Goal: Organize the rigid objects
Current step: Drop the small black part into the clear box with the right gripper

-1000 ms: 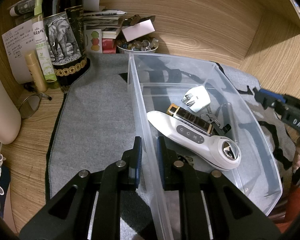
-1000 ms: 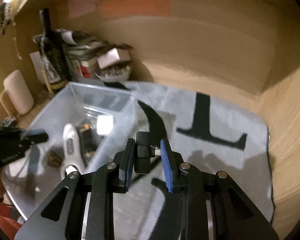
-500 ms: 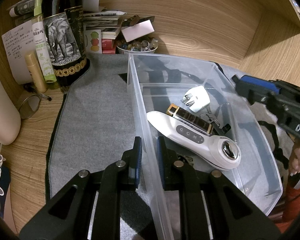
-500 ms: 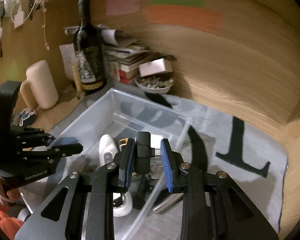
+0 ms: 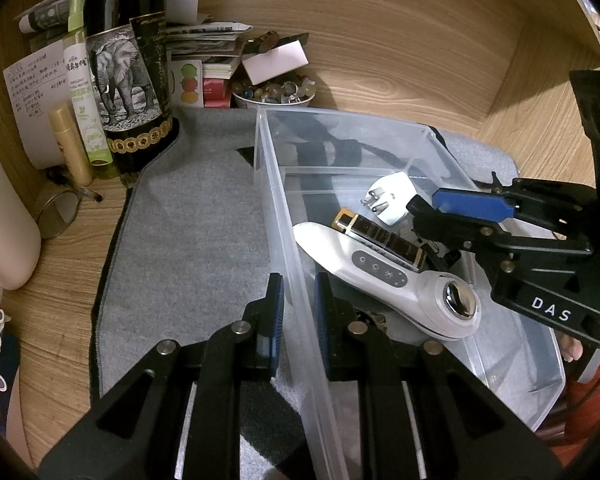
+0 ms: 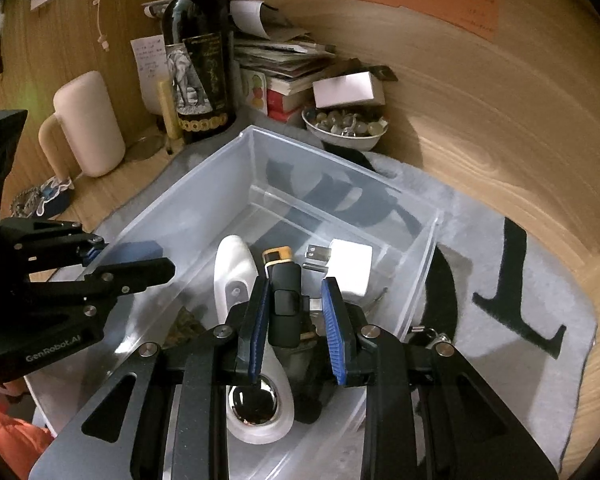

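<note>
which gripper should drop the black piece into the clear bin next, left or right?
Right. The right gripper already holds the small black piece above the clear bin. The left gripper is clamped on the bin's wall, steadying it.

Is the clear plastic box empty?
No, the clear plastic box already holds a white handheld device, a white plug and a black and gold bar.

Bin [image 6: 342, 168] far end free; massager [image 6: 236, 268], plug [image 6: 350, 264] crowd near end
</note>
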{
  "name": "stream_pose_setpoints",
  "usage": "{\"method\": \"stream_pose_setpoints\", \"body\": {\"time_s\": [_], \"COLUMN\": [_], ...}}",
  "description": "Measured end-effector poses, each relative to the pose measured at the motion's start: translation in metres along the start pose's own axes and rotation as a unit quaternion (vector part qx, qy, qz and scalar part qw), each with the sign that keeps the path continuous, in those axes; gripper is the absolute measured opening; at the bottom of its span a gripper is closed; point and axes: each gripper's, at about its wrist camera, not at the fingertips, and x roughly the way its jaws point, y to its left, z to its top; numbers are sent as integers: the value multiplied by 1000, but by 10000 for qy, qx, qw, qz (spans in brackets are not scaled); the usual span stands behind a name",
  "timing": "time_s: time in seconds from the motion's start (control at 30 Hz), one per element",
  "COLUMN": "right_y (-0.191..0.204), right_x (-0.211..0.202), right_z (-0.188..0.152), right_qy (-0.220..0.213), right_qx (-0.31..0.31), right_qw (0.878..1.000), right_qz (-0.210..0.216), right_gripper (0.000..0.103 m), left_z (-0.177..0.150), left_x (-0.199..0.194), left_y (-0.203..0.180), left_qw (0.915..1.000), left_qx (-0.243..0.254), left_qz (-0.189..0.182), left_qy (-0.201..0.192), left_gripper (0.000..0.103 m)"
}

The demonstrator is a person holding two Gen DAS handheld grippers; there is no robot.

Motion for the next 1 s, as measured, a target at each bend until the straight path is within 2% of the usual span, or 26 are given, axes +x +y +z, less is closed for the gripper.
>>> {"method": "stream_pose_setpoints", "body": {"time_s": [0.2, 0.4, 0.77, 0.87, 1.0], "right_y": [-2, -3, -31, -41, -59], "right_x": [-5, -18, -61, -67, -62], "right_z": [-1, -1, 2, -1, -13], "right_qy": [-79, -288, -867, -886, -687], "right_qx": [39, 28, 361, 488, 738], "right_qw": [10000, 9996, 9947, 9932, 9919], "right_qz": [2, -70, -427, -577, -773], "right_gripper": [25, 38, 39, 40, 40], "left_z": [0, 0, -1, -1, -1], "left_x": [0, 0, 0, 0, 0], "left_y": [0, 0, 0, 0, 0], "left_qw": [10000, 10000, 10000, 10000, 10000], "left_qx": [1, 4, -1, 0, 1], "left_qz": [2, 1, -1, 0, 1], "left_qy": [-1, -4, -8, -9, -10], "left_gripper": [15, 15, 15, 15, 15]}}
